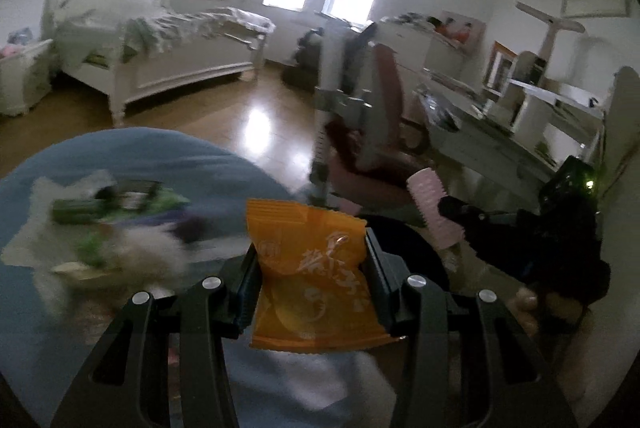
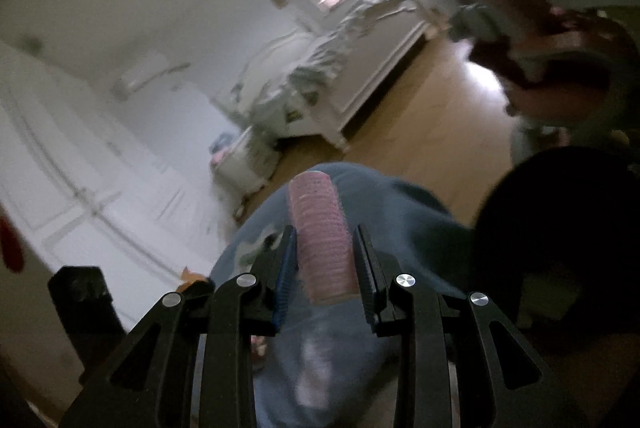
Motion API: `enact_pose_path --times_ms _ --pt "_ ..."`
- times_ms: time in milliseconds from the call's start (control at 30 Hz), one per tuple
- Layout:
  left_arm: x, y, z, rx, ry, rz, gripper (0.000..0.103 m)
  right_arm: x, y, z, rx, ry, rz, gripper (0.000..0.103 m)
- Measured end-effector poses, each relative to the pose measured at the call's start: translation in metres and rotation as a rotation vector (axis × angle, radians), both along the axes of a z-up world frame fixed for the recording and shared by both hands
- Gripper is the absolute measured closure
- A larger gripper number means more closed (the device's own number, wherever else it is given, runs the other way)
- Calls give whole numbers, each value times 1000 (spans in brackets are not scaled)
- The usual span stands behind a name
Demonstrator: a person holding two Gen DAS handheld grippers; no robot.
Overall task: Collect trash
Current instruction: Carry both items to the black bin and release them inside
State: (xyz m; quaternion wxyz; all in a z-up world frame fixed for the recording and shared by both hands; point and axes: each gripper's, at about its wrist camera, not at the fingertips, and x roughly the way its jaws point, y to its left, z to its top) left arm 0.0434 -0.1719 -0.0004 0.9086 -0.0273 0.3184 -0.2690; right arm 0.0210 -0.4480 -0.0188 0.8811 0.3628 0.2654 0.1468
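In the left wrist view, an orange snack wrapper point(image 1: 308, 276) is clamped in the left gripper point(image 1: 311, 282) jaws, beside a blue bag point(image 1: 168, 156) holding trash. In the right wrist view, a pink hair roller point(image 2: 320, 240) is gripped by the right gripper point(image 2: 324, 268) over that bag point(image 2: 400, 212). The carry-and-drop step seems in hand; lowering over the opening and release are called for next.

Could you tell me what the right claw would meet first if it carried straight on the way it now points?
Probably the blue bin bag. It lies right beyond the right claw and the pink hair roller it holds. Depth is hard to judge in this blurred view.
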Motion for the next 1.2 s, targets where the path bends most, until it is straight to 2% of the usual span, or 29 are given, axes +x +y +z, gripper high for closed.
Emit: enact_pose_path --times_ms 300,533,800,867,933,967,1033,1200 --pt "36 -103 -38 -15 109 -174 57 -21 -80 -55 -4 121 -246 73" --pt "60 -163 -74 31 182 -233 57 -26 -113 -99 30 203 -313 73" --pt "74 -198 -99 68 219 -274 54 -24 -128 -122 42 246 -338 73" --pt "77 -205 -102 84 222 -273 45 -23 -129 -125 46 253 -341 71" --pt "78 -208 -101 78 221 -273 23 -22 -131 -128 52 259 -347 70" --pt "78 -207 -99 70 214 -271 21 -21 -132 -128 51 263 -351 69" --pt "75 -205 -95 65 198 -271 19 -21 -132 -128 51 260 -356 55" --pt "67 -190 -81 54 183 -264 19 -20 -125 -121 57 232 -350 40"
